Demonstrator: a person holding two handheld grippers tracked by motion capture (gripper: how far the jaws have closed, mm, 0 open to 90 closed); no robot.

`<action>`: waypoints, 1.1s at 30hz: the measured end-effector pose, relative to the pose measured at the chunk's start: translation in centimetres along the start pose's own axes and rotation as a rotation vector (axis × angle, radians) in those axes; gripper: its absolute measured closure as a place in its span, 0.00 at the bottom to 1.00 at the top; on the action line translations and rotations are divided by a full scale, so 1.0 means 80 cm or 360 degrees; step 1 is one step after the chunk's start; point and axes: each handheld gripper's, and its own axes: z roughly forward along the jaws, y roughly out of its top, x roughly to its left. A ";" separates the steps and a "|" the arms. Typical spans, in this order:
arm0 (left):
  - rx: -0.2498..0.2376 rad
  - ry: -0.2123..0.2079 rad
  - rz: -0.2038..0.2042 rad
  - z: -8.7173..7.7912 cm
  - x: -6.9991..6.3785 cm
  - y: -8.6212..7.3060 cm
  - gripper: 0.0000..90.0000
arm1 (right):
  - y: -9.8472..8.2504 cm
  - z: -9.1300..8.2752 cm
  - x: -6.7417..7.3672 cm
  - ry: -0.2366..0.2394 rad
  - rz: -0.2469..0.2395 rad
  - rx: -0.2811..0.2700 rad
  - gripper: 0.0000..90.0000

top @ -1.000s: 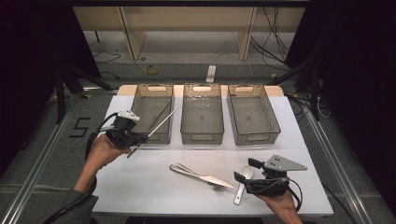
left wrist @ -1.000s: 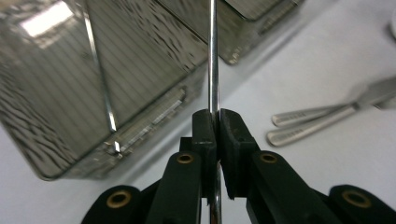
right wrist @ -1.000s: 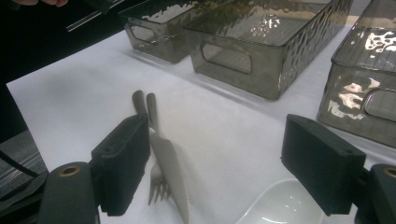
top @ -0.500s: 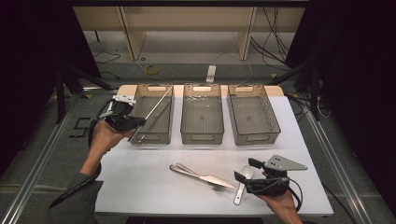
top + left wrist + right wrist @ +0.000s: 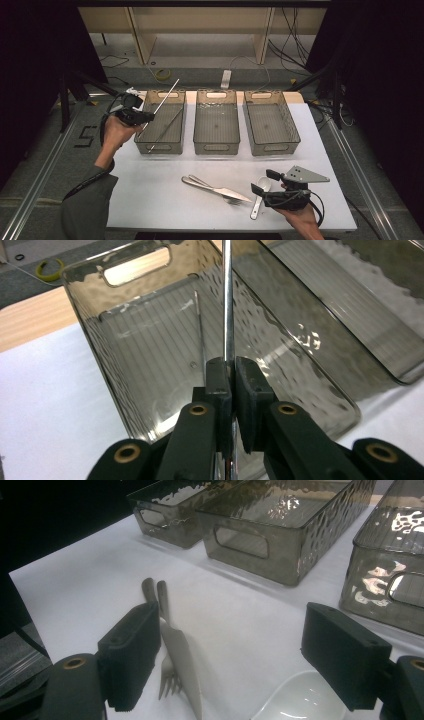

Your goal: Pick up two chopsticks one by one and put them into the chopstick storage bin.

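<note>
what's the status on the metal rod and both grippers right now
Left gripper shut on metal rod, above left bin. Right gripper open, over white spoon. Another rod already inside bin.

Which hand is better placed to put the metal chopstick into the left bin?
Left. Its tool is shut on the metal chopstick directly over the left bin. The right tool waits open near the white spoon.

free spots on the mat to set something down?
Bare mat on the left, between the bins and the near edge. A strip runs between the middle bin and the knife. Crowded near right: knife, fork, white spoon, right tool.
</note>
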 end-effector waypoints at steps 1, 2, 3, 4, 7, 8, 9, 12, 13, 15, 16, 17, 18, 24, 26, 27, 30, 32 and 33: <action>0.0000 -0.0003 -0.0002 0.001 0.001 0.001 0.94 | 0.000 0.000 0.000 0.0001 0.0001 0.0000 0.27; 0.0001 -0.0001 -0.0006 0.004 0.002 0.002 0.94 | 0.000 0.000 0.000 0.0002 -0.0001 0.0004 0.27; 0.0001 0.0007 -0.0006 0.006 0.003 0.003 0.94 | 0.000 0.000 0.001 0.0002 0.0001 0.0008 0.27; -0.0002 0.0009 -0.0012 0.008 0.004 0.003 0.94 | 0.000 0.001 0.000 0.0001 0.0000 0.0007 0.27; 0.0003 0.0016 -0.0024 0.016 0.007 0.003 0.94 | 0.000 0.001 0.000 0.0004 0.0002 0.0009 0.27; 0.0007 0.0024 -0.0030 0.019 0.009 0.003 0.94 | 0.000 0.001 0.001 0.0003 0.0001 0.0010 0.27; 0.0009 0.0022 -0.0039 0.021 0.010 0.002 0.94 | 0.000 0.001 0.001 0.0005 -0.0002 0.0005 0.27; 0.0012 0.0023 -0.0065 0.027 0.013 -0.001 0.94 | 0.000 0.001 0.001 0.0007 0.0001 0.0009 0.27; 0.0019 0.0028 -0.0064 0.028 0.013 -0.002 0.94 | 0.000 0.001 0.001 0.0007 0.0001 0.0009 0.27; 0.0024 0.0037 -0.0070 0.031 0.015 -0.004 0.94 | 0.000 0.001 0.000 0.0008 0.0001 0.0006 0.27; 0.0024 0.0038 -0.0074 0.032 0.016 -0.005 0.94 | 0.000 0.001 0.000 0.0009 0.0003 0.0007 0.27; 0.0026 0.0042 -0.0071 0.033 0.016 -0.006 0.94 | 0.000 0.001 0.000 0.0008 0.0003 0.0009 0.27; 0.0025 0.0048 -0.0074 0.034 0.016 -0.007 0.94 | 0.000 0.001 0.000 0.0007 0.0001 0.0009 0.27; 0.0030 0.0055 -0.0075 0.036 0.017 -0.010 0.94 | 0.000 0.001 0.001 0.0007 -0.0001 0.0009 0.27; 0.0042 0.0059 -0.0080 0.039 0.018 -0.012 0.94 | 0.000 0.001 0.001 0.0008 0.0003 0.0008 0.27; 0.0047 0.0060 -0.0082 0.039 0.019 -0.013 0.94 | -0.001 0.001 0.001 0.0007 0.0001 0.0011 0.27; 0.0045 0.0050 -0.0108 0.041 0.021 -0.016 0.94 | 0.000 0.001 0.000 0.0008 0.0002 0.0006 0.27; 0.0053 0.0052 -0.0107 0.042 0.021 -0.018 0.94 | -0.001 0.001 0.000 0.0008 0.0004 0.0012 0.27; 0.0053 0.0051 -0.0107 0.043 0.021 -0.018 0.94 | -0.001 0.001 0.000 0.0006 0.0003 0.0012 0.27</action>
